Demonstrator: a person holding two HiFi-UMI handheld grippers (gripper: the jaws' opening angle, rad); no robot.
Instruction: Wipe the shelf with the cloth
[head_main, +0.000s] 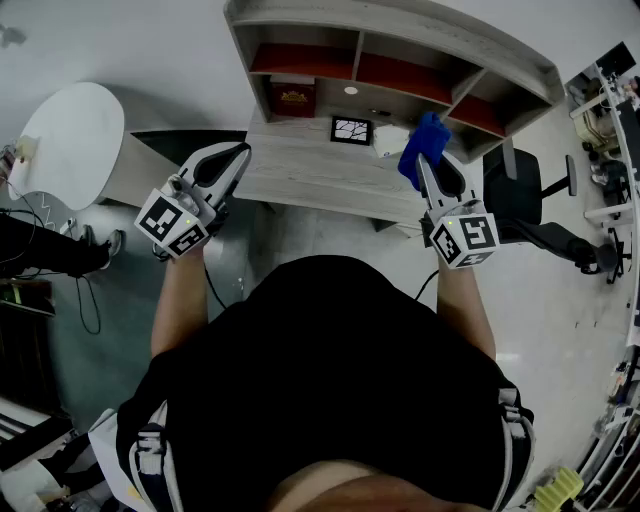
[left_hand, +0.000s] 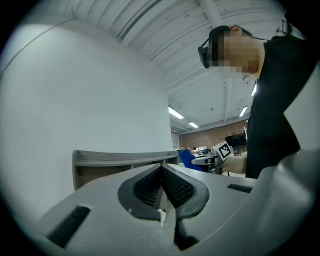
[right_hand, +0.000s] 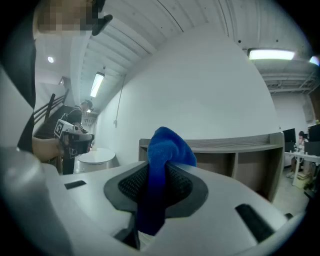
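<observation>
Up front, the right gripper (head_main: 428, 168) is clamped on a blue cloth (head_main: 424, 140), whose bunched end pokes out past the jaw tips in front of the wooden shelf unit (head_main: 400, 28) at the back of the desk (head_main: 310, 170). The left gripper (head_main: 236, 156) is held near the desk's left corner, jaws pressed together with nothing between them. A small black picture frame (head_main: 351, 128) and a red box (head_main: 293, 98) stand at the foot of the shelf.
</observation>
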